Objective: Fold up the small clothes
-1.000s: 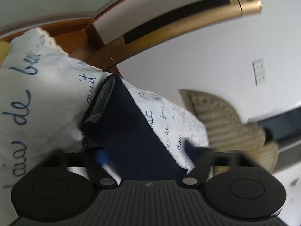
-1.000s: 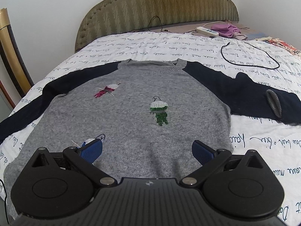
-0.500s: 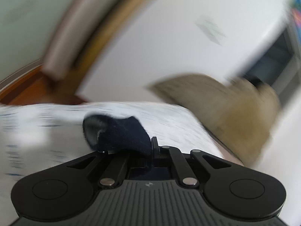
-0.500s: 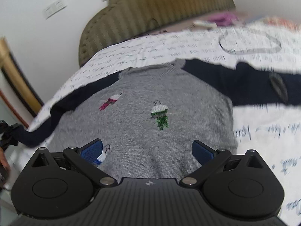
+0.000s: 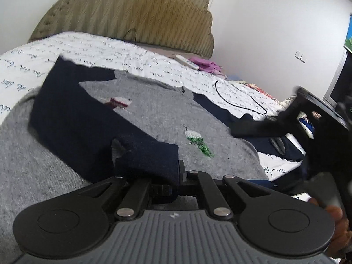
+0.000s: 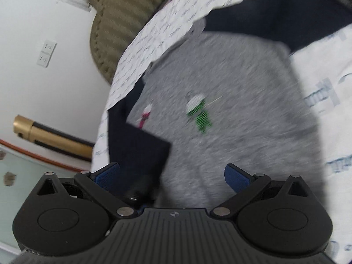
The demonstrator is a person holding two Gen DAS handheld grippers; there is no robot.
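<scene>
A small grey sweater (image 5: pixel 154 118) with navy sleeves lies flat on the bed. My left gripper (image 5: pixel 173 173) is shut on the cuff of the left navy sleeve (image 5: pixel 72 118), which is folded across the grey front. The right navy sleeve (image 5: pixel 220 110) lies spread out to the right. My right gripper (image 6: pixel 173 176) is open and empty, tilted above the sweater (image 6: pixel 231 114) near its lower edge; its dark body also shows in the left wrist view (image 5: pixel 308 118). The folded sleeve shows in the right wrist view (image 6: pixel 136 154).
The bed has a white cover with blue script (image 5: pixel 132 55) and an olive padded headboard (image 5: pixel 132 11). A black cable (image 5: pixel 239 101), a white power strip (image 5: pixel 184 60) and purple cloth (image 5: pixel 206 65) lie near the head. A gold chair back (image 6: pixel 52 138) stands beside the bed.
My left gripper closed on the left sleeve cuff and carried it from the bed's edge over the grey front. My right gripper tilted and moved lower left, still open.
</scene>
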